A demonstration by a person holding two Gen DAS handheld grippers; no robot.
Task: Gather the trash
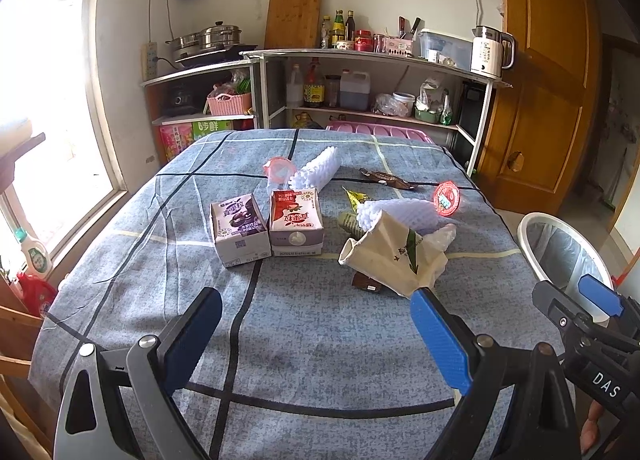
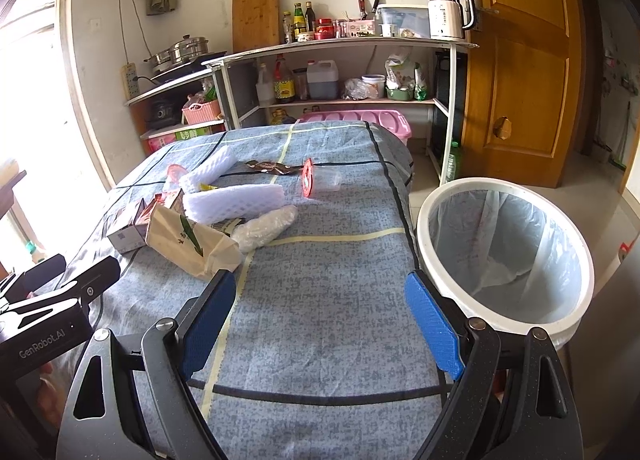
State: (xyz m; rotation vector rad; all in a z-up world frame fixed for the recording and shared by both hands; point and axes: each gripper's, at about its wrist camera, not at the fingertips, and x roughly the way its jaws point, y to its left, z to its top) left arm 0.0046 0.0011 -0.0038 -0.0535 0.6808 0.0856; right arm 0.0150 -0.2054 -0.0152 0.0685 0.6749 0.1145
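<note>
Trash lies on a blue checked tablecloth [image 1: 320,324]: two small drink cartons [image 1: 240,230] [image 1: 296,222], a crumpled beige paper bag [image 1: 394,256], white foam nets [image 1: 316,170] [image 1: 400,214], a clear plastic bag [image 2: 266,228], brown wrappers [image 1: 384,179], and red-lidded cups [image 1: 447,199] [image 1: 280,170]. A white bin [image 2: 508,256] with a plastic liner stands right of the table. My left gripper [image 1: 316,302] is open and empty, just short of the paper bag. My right gripper [image 2: 320,284] is open and empty over bare cloth, beside the bin.
Shelves [image 1: 360,60] with pots, bottles and a kettle [image 1: 490,52] stand behind the table. A wooden door [image 1: 544,72] is at the right. A bright window is at the left. A pink tub [image 2: 356,118] sits behind the table's far edge.
</note>
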